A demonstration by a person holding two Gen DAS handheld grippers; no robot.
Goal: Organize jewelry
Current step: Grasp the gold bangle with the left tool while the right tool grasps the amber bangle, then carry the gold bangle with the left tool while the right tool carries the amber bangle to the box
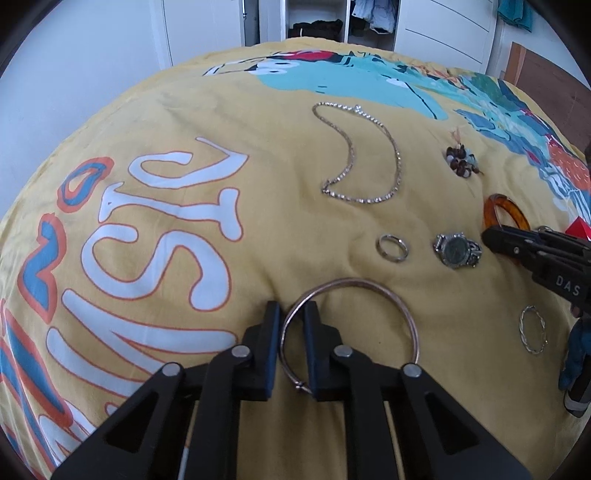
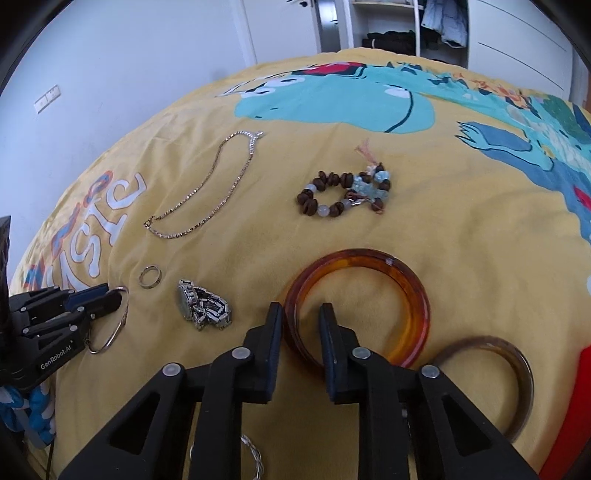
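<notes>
Jewelry lies on a yellow printed bedspread (image 1: pixel 184 110). My left gripper (image 1: pixel 293 310) straddles the left rim of a thin copper bangle (image 1: pixel 369 288), one finger inside and one outside, jaws nearly closed on it. My right gripper (image 2: pixel 301 314) straddles the left rim of an amber bangle (image 2: pixel 406 280) the same way, with a small gap still showing. A silver chain necklace (image 1: pixel 354 155), a silver ring (image 1: pixel 392 248), a silver watch (image 1: pixel 457 250) and a brown bead bracelet (image 2: pixel 343 194) lie beyond.
A dark brown bangle (image 2: pixel 517 362) lies right of the amber one, beside a red object (image 2: pixel 576 406). A twisted silver bangle (image 1: pixel 532 329) lies at the right in the left wrist view. Wardrobes (image 1: pixel 332 18) stand past the bed's far edge.
</notes>
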